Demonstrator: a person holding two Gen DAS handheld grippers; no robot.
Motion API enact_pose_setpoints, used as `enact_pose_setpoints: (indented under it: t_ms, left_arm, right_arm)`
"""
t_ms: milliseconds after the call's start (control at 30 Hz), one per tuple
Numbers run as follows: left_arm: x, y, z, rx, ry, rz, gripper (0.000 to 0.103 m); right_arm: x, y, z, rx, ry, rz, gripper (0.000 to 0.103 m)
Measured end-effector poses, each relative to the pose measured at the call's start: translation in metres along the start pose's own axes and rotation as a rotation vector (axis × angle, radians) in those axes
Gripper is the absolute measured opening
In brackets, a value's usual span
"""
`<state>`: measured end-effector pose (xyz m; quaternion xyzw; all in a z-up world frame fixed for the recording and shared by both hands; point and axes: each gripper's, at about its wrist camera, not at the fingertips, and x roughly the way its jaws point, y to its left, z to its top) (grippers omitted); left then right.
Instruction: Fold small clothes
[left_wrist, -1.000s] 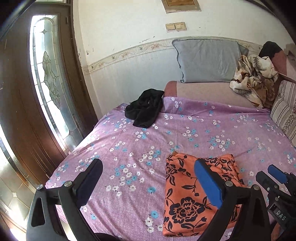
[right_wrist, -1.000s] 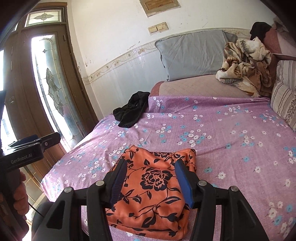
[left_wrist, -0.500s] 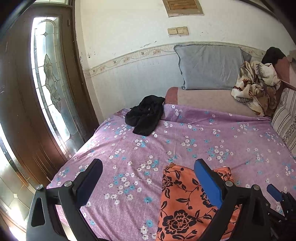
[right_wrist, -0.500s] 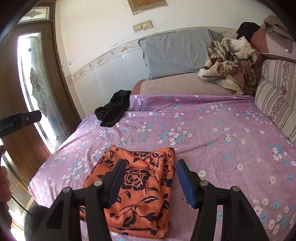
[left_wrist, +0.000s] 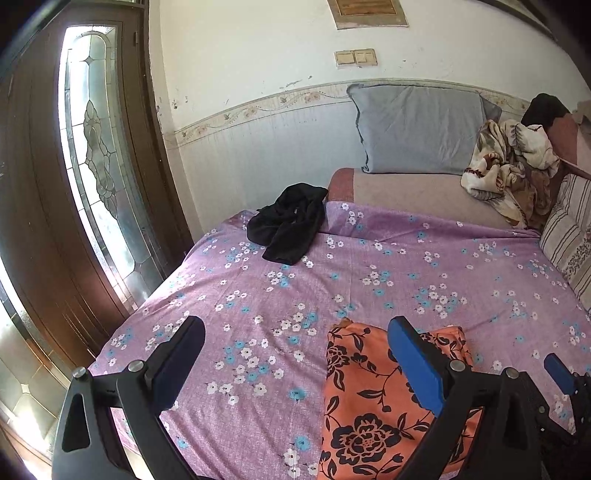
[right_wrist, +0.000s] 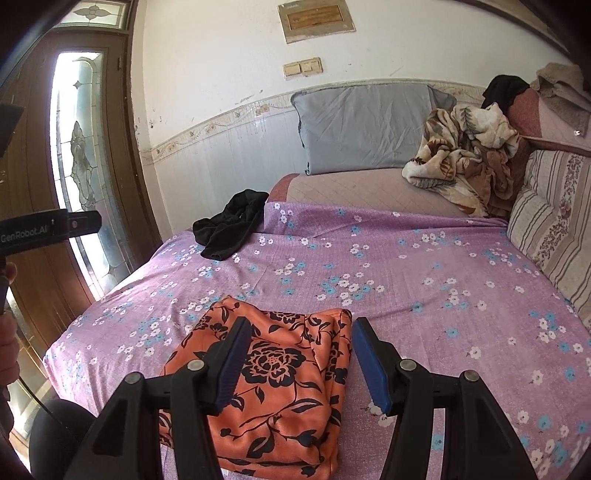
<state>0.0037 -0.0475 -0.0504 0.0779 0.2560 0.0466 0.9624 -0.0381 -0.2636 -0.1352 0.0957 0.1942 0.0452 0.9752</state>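
A folded orange garment with black flowers (left_wrist: 373, 402) lies on the purple flowered bed sheet (left_wrist: 369, 280) near the front edge; it also shows in the right wrist view (right_wrist: 280, 384). My left gripper (left_wrist: 295, 365) is open and empty, held above the sheet with the garment under its right finger. My right gripper (right_wrist: 301, 363) is open and empty, held just above the garment. A crumpled black garment (left_wrist: 290, 221) lies at the far left of the bed, also in the right wrist view (right_wrist: 231, 229).
A grey pillow (left_wrist: 421, 129) leans on the back wall. A crumpled brown patterned blanket (left_wrist: 513, 170) and a striped cushion (right_wrist: 554, 221) sit at the right. A wooden door with glass panels (left_wrist: 92, 166) stands left of the bed.
Both grippers have drawn back and up from the orange garment, which lies still. The right gripper has opened a little wider.
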Motion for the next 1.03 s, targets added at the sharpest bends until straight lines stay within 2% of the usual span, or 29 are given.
enact_pose_setpoints:
  t_ms: [100,200,567,767,900,1033]
  left_arm:
    - [0.005,0.008,-0.005,-0.009,0.008,-0.01,0.099]
    - [0.009,0.014,-0.011,-0.015,0.009,-0.023,0.099]
    - [0.045,0.028,-0.031,-0.045,0.044,-0.097,0.099]
    - [0.06,0.035,-0.036,-0.072,0.068,-0.123,0.099]
    - [0.062,0.041,-0.034,-0.09,0.059,-0.139,0.099]
    - [0.067,0.057,-0.023,-0.117,0.029,-0.159,0.099]
  right_arm:
    - [-0.009,0.004,0.0,-0.003,-0.062,-0.018,0.061]
    - [-0.012,0.007,0.0,-0.006,-0.083,-0.042,0.061]
    - [-0.016,0.027,0.003,-0.034,0.014,-0.109,0.061]
    - [-0.028,0.046,0.015,-0.098,0.016,-0.117,0.061]
    - [-0.03,0.062,0.024,-0.151,0.002,-0.116,0.061]
    - [-0.018,0.072,0.032,-0.17,0.027,-0.086,0.061]
